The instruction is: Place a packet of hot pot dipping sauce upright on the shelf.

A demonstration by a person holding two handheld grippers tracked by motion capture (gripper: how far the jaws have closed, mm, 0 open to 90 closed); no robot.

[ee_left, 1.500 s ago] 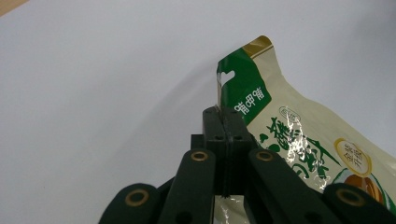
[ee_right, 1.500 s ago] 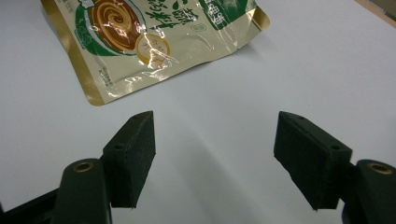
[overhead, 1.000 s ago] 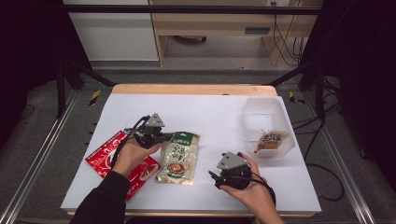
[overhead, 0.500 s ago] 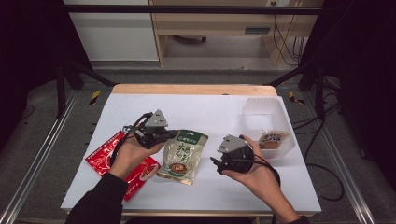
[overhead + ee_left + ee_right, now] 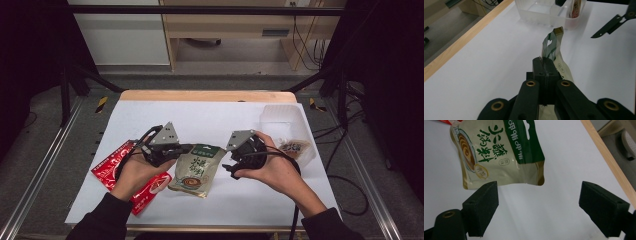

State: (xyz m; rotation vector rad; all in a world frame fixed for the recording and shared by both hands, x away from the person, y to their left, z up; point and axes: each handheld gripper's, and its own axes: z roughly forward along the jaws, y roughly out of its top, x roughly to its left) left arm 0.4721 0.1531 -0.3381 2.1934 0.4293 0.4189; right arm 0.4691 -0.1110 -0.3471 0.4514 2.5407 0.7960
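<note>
L gripper (image 5: 543,68), held by the person's left hand (image 5: 137,172), has its jaws pinched tight on the top edge of the green-and-cream pouch (image 5: 196,168). In the left gripper view the pouch's green top curls up just past the closed pads, rest of it hanging toward the white table (image 5: 210,120). From the high view the pouch sits mid-table, betw. both grippers, lower end on the surface, overlapping the red packet (image 5: 112,165) at the table's left.

R gripper (image 5: 537,202), in the right hand (image 5: 272,167), has jaws wide apart w/ nothing betw. them; they have just been opening. Pouch lies just ahead of its pads, not touching.

Clear plastic bin (image 5: 280,117) at far right w/ a small snack packet (image 5: 295,148) inside.
</note>
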